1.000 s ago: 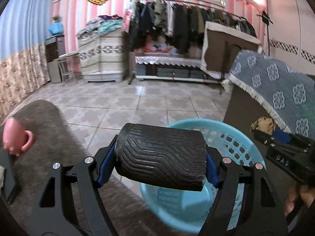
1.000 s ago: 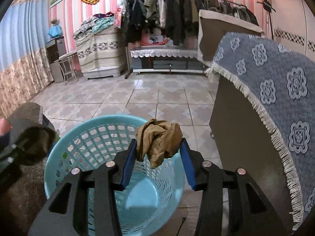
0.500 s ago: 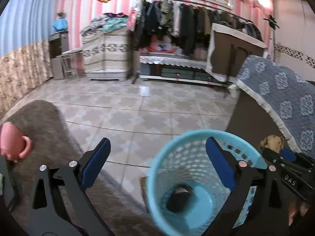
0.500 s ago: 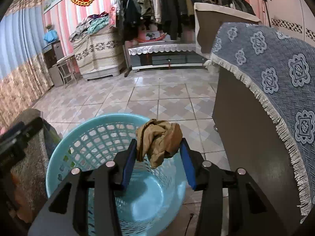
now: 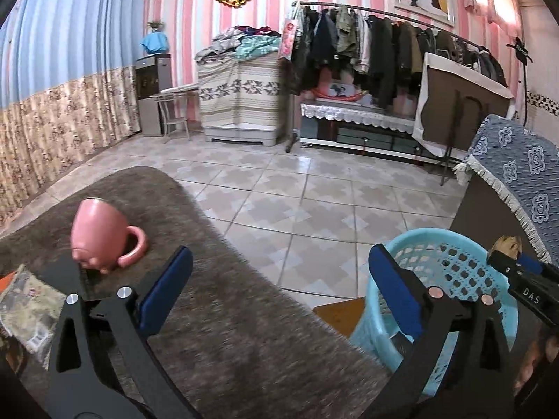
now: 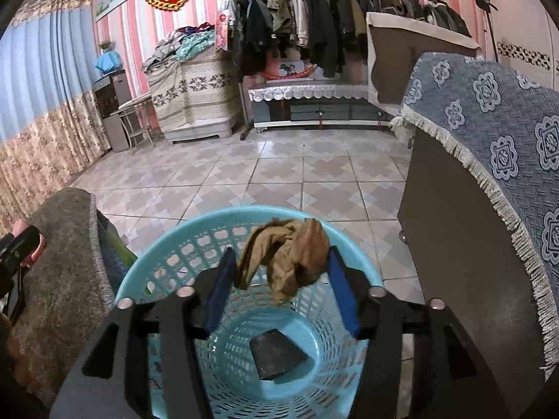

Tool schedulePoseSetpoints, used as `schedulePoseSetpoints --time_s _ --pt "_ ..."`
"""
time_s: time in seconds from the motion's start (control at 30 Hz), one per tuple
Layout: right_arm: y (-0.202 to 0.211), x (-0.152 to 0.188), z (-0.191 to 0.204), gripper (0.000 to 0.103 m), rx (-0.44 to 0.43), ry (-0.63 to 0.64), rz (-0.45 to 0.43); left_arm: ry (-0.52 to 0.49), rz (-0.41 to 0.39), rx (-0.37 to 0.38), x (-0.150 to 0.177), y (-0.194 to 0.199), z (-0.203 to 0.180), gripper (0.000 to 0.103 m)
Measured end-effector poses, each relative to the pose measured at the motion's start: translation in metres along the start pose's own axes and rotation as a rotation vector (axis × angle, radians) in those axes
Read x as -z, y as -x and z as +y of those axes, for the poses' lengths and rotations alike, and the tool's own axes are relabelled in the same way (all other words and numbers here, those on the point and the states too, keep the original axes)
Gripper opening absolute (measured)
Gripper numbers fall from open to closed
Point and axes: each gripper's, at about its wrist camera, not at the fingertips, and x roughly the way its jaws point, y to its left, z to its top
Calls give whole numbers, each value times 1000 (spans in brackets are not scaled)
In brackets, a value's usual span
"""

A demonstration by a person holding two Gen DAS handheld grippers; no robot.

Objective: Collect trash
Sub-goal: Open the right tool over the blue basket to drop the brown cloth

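Observation:
A light blue plastic basket point(image 6: 181, 244) stands on the tiled floor; it also shows in the left wrist view point(image 5: 450, 255). A black ribbed object point(image 6: 277, 354) lies at its bottom. My right gripper point(image 6: 281, 272) is shut on a crumpled brown wad point(image 6: 290, 255) and holds it over the basket's mouth. My left gripper point(image 5: 279, 286) is open and empty, over the edge of the grey-brown mat point(image 5: 216, 342), left of the basket. A flat printed packet point(image 5: 24, 307) lies on the mat at the far left.
A pink mug point(image 5: 101, 241) lies upside down on the mat. A dark cabinet with a blue patterned cloth point(image 6: 489, 160) stands right of the basket. A clothes rack point(image 5: 384, 45) and low furniture line the far wall. Tiled floor point(image 5: 314, 202) lies between.
My left gripper opened and dropped the black ribbed object into the basket, then swung left over the mat. My right gripper stayed over the basket, still holding the brown wad.

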Motion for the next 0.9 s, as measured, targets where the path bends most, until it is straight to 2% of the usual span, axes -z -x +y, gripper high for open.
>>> schedulePoseSetpoints --time_s 0.03,0.3,0.63,0.83,0.9 --pt "0 0 3 70 -2 9 -4 1 -2 -4 0 2 2 97" --pt "12 -1 8 91 5 17 -44 15 -27 -45 6 31 21 97" --pt "29 -3 23 96 -15 32 -80 52 -57 -116 15 70 55 97" --pt "48 3 50 97 -61 57 -109 94 -75 -168 25 100 84 98" --pt "53 4 60 98 -67 78 -123 93 -84 -207 31 112 95 98"
